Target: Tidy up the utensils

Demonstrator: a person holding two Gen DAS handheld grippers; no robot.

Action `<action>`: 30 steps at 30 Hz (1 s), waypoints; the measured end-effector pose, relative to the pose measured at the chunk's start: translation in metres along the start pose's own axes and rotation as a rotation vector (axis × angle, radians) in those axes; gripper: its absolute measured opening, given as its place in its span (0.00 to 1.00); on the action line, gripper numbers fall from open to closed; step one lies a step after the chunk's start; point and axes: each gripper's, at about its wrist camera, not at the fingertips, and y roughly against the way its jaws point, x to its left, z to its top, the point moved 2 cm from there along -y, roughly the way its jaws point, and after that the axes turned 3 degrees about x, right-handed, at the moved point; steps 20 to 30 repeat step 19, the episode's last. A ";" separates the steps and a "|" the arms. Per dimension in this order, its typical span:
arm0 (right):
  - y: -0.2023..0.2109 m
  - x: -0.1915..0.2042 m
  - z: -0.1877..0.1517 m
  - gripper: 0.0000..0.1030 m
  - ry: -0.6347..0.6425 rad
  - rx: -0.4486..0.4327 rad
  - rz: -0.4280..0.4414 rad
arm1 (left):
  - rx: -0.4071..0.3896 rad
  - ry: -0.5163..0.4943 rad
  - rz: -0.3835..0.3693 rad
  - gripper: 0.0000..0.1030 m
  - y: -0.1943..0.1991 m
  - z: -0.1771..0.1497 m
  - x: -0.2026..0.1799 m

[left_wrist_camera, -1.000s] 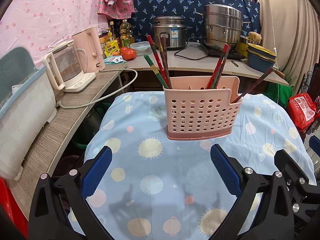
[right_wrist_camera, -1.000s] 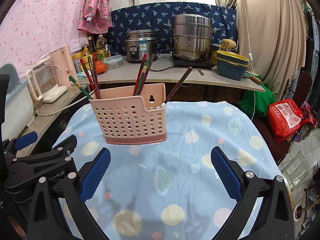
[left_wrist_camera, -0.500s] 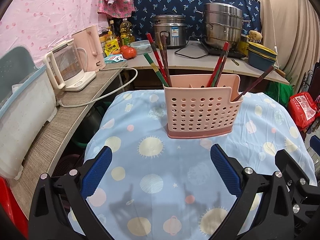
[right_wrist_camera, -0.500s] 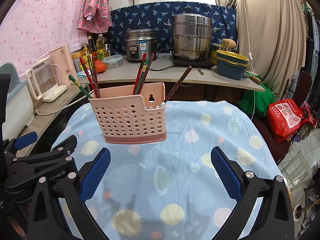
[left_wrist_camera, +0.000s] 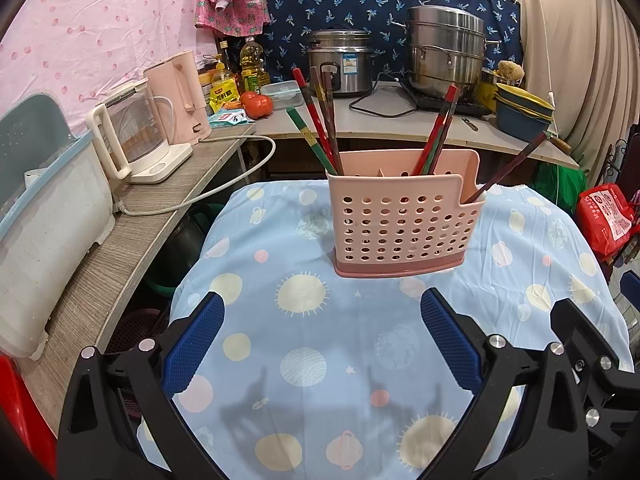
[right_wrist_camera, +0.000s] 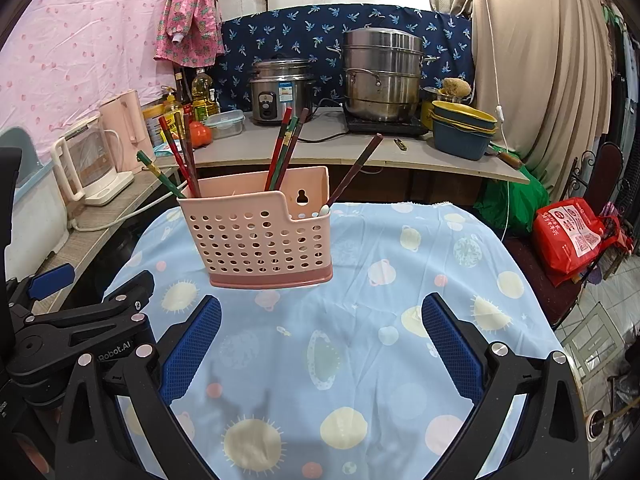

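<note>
here, perforated pink plastic caddy (left_wrist_camera: 404, 226) holds slim lacquered chopsticks (left_wrist_camera: 320, 120)

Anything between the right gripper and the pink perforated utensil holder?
Nothing: right wrist view shows only bare planet-print tablecloth between the right gripper and the pink perforated plastic holder.

Both wrist views face the holder (left_wrist_camera: 404, 220) from nearby; side by side.
</note>
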 end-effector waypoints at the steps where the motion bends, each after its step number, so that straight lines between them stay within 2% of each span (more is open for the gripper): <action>1: 0.000 0.000 0.000 0.94 0.000 0.000 0.000 | 0.000 0.001 0.000 0.91 0.000 0.000 0.000; 30: 0.001 -0.002 -0.001 0.94 0.004 -0.002 -0.004 | -0.002 0.007 0.004 0.91 0.002 0.000 0.001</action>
